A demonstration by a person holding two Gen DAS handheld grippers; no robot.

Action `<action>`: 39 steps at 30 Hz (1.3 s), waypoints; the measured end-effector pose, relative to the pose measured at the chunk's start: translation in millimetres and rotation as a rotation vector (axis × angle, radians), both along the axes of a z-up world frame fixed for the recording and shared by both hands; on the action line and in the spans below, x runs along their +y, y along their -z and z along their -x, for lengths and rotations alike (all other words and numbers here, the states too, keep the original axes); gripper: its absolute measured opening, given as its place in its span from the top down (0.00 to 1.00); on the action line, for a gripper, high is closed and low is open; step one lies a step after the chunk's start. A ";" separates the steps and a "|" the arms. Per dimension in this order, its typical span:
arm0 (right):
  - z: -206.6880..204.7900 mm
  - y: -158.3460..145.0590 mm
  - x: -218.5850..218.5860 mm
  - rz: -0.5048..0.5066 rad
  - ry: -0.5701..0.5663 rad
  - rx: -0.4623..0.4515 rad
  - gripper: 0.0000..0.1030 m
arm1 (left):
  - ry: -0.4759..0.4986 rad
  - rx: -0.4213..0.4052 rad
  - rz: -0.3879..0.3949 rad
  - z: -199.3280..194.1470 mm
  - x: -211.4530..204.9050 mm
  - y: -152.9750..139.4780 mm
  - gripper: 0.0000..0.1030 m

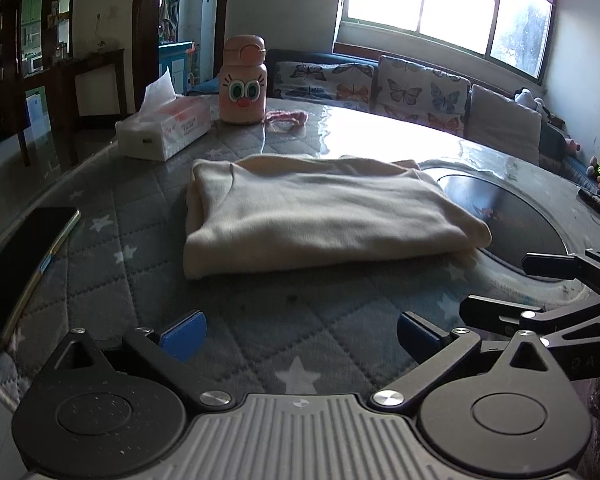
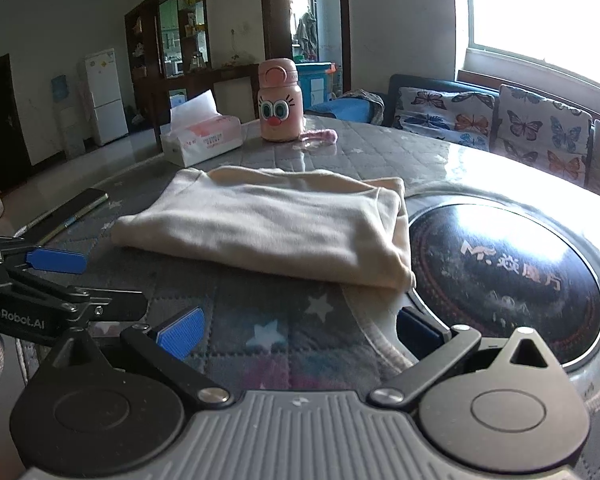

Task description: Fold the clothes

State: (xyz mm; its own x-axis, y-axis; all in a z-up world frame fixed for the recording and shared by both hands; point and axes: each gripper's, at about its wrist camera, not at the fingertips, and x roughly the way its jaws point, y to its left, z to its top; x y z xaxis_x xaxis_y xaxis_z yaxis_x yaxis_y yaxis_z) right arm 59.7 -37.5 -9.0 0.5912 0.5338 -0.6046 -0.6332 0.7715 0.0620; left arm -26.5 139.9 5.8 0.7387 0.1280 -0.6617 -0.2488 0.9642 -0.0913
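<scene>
A cream garment (image 1: 320,216) lies folded into a flat rectangle on the quilted grey star-pattern table cover (image 1: 260,340). It also shows in the right wrist view (image 2: 272,224), with its right edge over the rim of a dark round inset. My left gripper (image 1: 300,334) is open and empty, a short way in front of the garment's near edge. My right gripper (image 2: 300,334) is open and empty, in front of the garment's near right corner. The right gripper's arms show at the right edge of the left wrist view.
A phone (image 1: 20,268) lies at the left. A tissue box (image 1: 164,128), a pink bottle with a face (image 1: 244,84) and a pink cord (image 1: 288,118) stand at the back. A dark round inset (image 2: 500,280) lies right of the garment. A butterfly-pattern sofa (image 1: 420,92) stands behind.
</scene>
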 end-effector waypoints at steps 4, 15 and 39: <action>3.3 3.1 -1.4 0.000 0.013 0.013 0.00 | -0.012 0.017 -0.001 2.6 -3.1 2.4 0.00; 8.7 4.7 -7.9 -0.014 0.029 0.027 0.00 | -0.023 0.018 -0.022 9.4 -9.8 -0.1 0.00; 28.4 -3.3 -15.2 -0.035 0.042 0.020 0.00 | -0.044 -0.002 -0.032 32.7 -19.5 -7.4 0.00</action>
State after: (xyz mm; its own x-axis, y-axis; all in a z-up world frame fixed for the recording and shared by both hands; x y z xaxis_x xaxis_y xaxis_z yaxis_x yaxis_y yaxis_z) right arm 31.3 -52.7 -5.7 0.6015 0.5300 -0.5977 -0.5989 0.7943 0.1017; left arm -59.3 120.4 13.2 0.7330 0.1811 -0.6557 -0.2907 0.9548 -0.0613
